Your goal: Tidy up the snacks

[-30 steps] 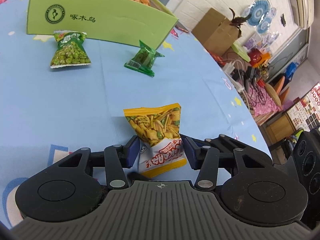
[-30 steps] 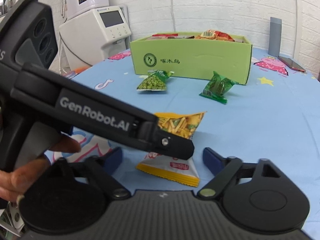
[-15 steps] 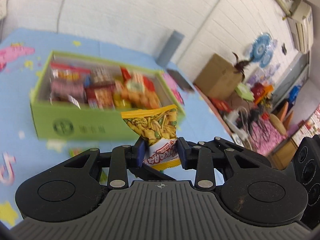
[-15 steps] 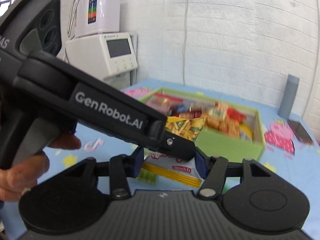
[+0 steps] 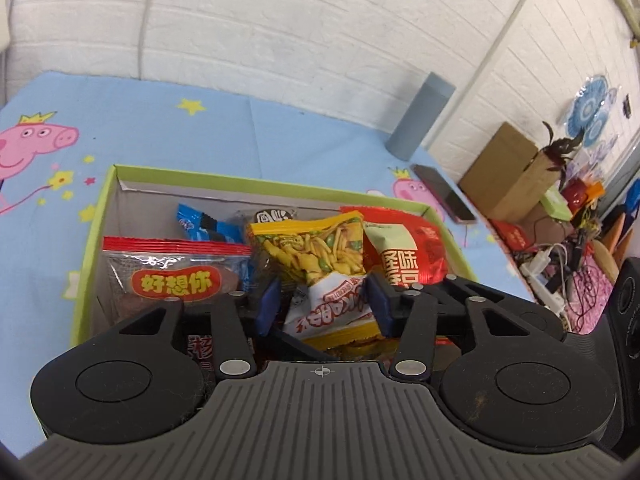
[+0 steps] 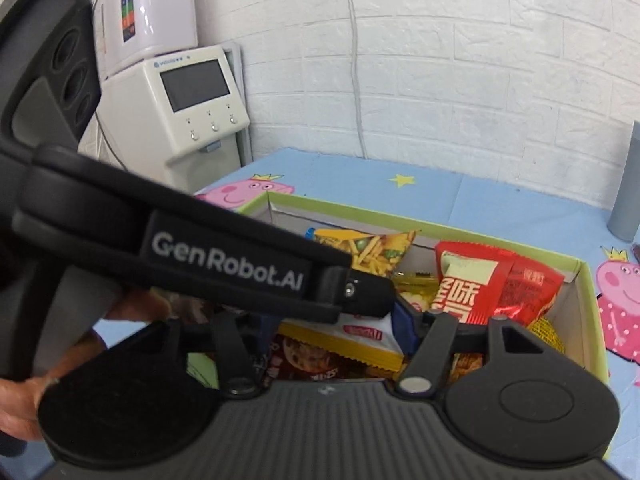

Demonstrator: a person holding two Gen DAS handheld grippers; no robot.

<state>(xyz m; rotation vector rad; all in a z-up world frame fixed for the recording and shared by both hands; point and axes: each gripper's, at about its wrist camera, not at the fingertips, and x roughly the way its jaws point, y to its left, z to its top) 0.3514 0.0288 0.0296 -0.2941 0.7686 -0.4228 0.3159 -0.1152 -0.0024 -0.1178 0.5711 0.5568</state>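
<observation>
Left wrist view: release now and the yellow snack packet (image 5: pixel 308 252) may topple onto its neighbours in the green box (image 5: pixel 96 216) below. Your left gripper (image 5: pixel 322 304) has just been opening and sits slack around the packet's lower end.

Right wrist view: your right gripper (image 6: pixel 332 328), also just widening, brackets the packet's bottom edge. One pad is hidden, so I can't tell whether it's gripping.
</observation>
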